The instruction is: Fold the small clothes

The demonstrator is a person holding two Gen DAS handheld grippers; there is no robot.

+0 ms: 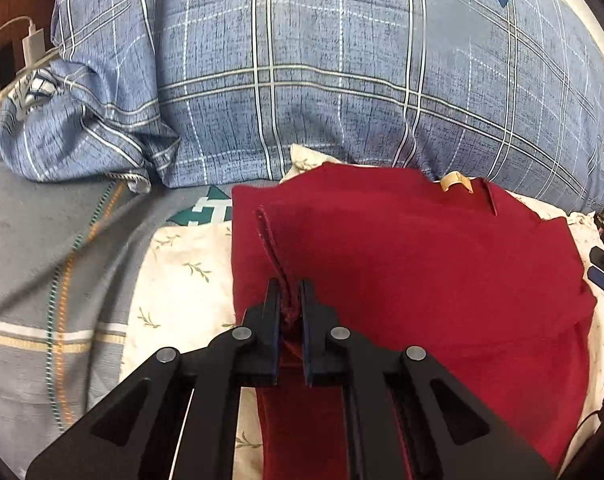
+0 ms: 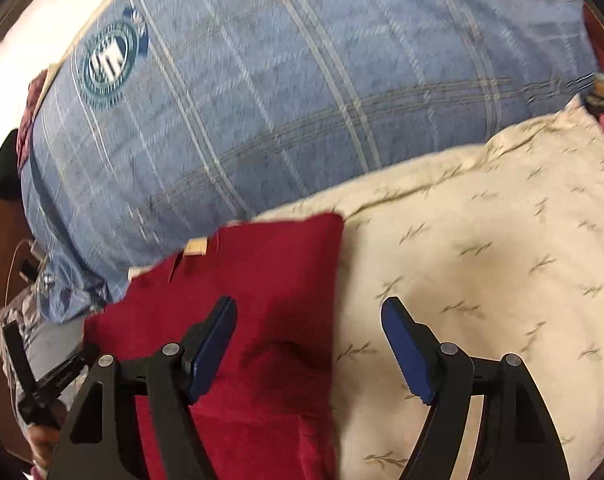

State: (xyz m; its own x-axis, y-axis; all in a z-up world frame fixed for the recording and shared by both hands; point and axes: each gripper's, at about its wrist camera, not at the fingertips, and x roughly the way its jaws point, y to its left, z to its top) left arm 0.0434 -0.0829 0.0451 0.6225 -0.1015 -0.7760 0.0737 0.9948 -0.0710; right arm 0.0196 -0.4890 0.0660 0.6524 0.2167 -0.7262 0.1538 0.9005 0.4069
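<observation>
A dark red garment lies spread on a cream leaf-print sheet, a tan label at its far edge. My left gripper is shut on a raised fold of the red cloth, which runs up between its black fingers. In the right wrist view the same red garment lies at lower left. My right gripper hovers open over the garment's right edge, its left blue pad above the red cloth and its right pad above the cream sheet. Nothing sits between its pads.
A big blue plaid pillow lies just behind the garment. A grey striped bedcover is to the left. A white charger and cable sit at far left. The other gripper and a hand show at the lower left of the right wrist view.
</observation>
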